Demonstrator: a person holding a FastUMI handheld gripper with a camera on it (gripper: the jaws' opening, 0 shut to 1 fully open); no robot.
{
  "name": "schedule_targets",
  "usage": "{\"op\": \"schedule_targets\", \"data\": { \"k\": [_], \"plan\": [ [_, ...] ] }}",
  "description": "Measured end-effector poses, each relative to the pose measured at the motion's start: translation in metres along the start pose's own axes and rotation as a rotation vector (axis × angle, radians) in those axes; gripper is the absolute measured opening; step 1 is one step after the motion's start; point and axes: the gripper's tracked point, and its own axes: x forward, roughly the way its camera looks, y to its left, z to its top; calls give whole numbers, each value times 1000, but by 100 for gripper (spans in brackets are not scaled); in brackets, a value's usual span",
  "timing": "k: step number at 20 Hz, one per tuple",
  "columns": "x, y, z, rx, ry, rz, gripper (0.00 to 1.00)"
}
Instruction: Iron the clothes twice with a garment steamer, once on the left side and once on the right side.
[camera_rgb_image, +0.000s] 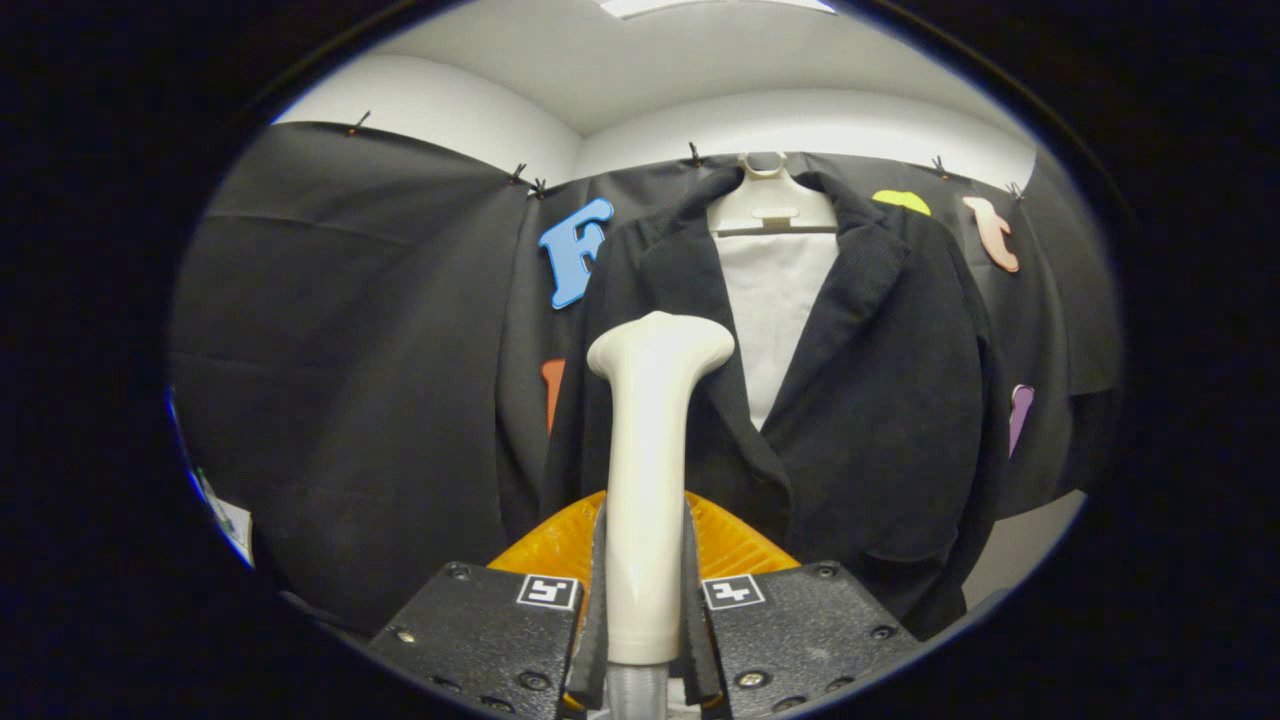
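Item: garment steamer (648, 470), a cream-coloured hand-held unit with a smooth, matt plastic shell.
Long axis: upright, running straight ahead from the claw toward the jacket.
Heading: the widened, rounded head is the far end, uppermost, and it spreads sideways like a flattened T.
Form: slim handle shaft that narrows a little below the head; a grey collar or cord end shows at the near end, under the shaft.
Position: between the two fingers, head standing before the jacket's left front panel and lapel; whether it touches the cloth cannot be told.
Claw (646, 610): closed onto the steamer's handle, one finger pressing each side of the shaft, low on its length.
Garment: dark jacket (880, 400) of a finely ribbed or napped cloth, hanging open-fronted beyond the steamer, lapels turned out, a pocket flap low on one panel.
Lining piece: pale grey-white shirt front (775, 300) showing in the V between the lapels.
Hanger (768, 205): white plastic, at the jacket's collar.
Other: ribbed orange dome (560, 545) just behind the fingers, either side of the handle.
Backdrop: black cloth wall (350, 350) behind the jacket, white ceiling above.
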Motion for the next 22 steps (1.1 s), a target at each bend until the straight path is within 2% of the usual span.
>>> {"op": "schedule_targets", "data": {
  "k": [22],
  "plan": [
    [-45,-1,-66,73,183,-39,32]
  ]
}}
